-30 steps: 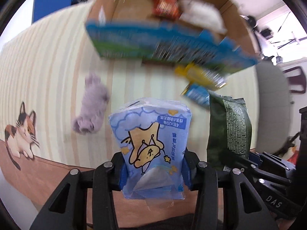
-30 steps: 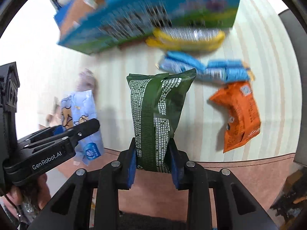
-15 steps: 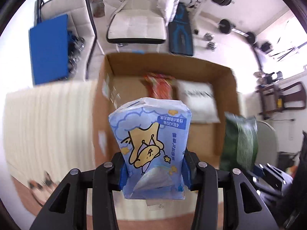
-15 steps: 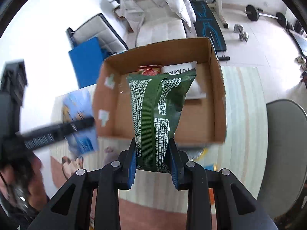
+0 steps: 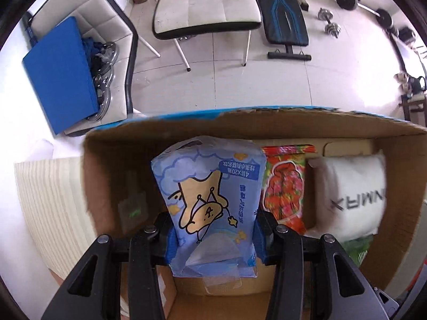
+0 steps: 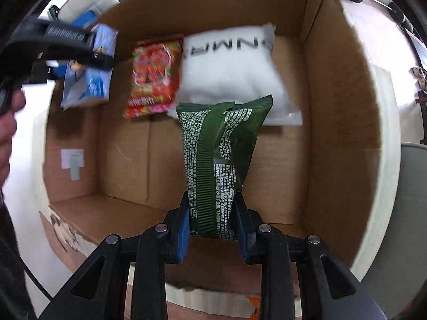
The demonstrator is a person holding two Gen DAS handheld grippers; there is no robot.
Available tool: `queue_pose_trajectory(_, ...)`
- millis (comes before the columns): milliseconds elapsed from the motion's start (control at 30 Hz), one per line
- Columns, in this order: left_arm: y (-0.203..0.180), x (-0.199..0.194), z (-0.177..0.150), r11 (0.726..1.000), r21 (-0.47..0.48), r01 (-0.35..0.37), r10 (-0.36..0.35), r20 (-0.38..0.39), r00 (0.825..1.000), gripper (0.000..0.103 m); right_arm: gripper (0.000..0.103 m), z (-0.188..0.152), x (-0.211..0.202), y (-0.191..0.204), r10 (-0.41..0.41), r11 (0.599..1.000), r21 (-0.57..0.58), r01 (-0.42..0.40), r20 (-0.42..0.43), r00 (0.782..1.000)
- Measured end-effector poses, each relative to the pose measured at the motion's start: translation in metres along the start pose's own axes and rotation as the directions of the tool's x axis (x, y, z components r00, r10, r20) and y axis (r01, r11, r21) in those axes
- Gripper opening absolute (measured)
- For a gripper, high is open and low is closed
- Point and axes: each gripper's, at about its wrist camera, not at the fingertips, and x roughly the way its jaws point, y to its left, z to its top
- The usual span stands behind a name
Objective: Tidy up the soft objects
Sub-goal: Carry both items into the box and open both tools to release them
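My left gripper (image 5: pixel 213 237) is shut on a blue tissue pack (image 5: pixel 210 200) with a cartoon dog, held inside the open cardboard box (image 5: pixel 106 186) near its far left part. My right gripper (image 6: pixel 213 229) is shut on a dark green snack bag (image 6: pixel 218 154), held over the box (image 6: pixel 339 133) interior. A red snack bag (image 6: pixel 152 74) and a white pillow pack (image 6: pixel 229 66) lie at the box's far end; both show in the left wrist view, red bag (image 5: pixel 283 186), white pack (image 5: pixel 352 194). The left gripper with the blue pack (image 6: pixel 88 69) shows in the right wrist view.
The box stands on a striped cream table (image 5: pixel 48 200). Beyond it are a white chair (image 5: pixel 208 5), a blue board (image 5: pixel 61 74), a weight bench (image 5: pixel 285 13) and dumbbells on the floor. A grey chair (image 6: pixel 400 213) stands at the right.
Both grippers have moved forward from above the table to inside the box, each still holding its pack. The box now fills both views.
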Motion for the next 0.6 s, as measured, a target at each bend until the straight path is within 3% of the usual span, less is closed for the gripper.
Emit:
queue_pose_trajectory(333,0.005,0.025,0.011,1.000,-0.023,0.006,-0.008,-0.078,0.997,0.049,0.032,-0.001,0.029,-0.005,-0.031,0.999,0.006,0.031,-0.087,0.996)
queue_pose_trajectory(400,0.007,0.016,0.009,0.999,-0.027,0.027,-0.029,-0.072,0.997,0.049,0.040,0.001,0.029,-0.006,-0.060,0.998,0.009,0.061,-0.105,0.993)
queue_pose_trajectory(467,0.010,0.004,0.007,0.999,-0.024,0.042,-0.043,-0.048,0.998,0.057,0.053,0.001,0.024,-0.008,-0.068,0.997,0.025,0.071,-0.099,0.993)
queue_pose_trajectory(500,0.011,-0.006,0.004,0.999,-0.017,0.047,-0.048,-0.020,0.999,0.067,0.057,0.001,0.020,-0.010,-0.068,0.997,0.033,0.071,-0.090,0.994)
queue_pose_trajectory(600,0.013,-0.033,-0.007,0.998,-0.006,0.070,-0.069,0.050,0.996,0.094,0.060,0.002,0.001,-0.013,-0.077,0.996,0.037,0.078,-0.050,0.996)
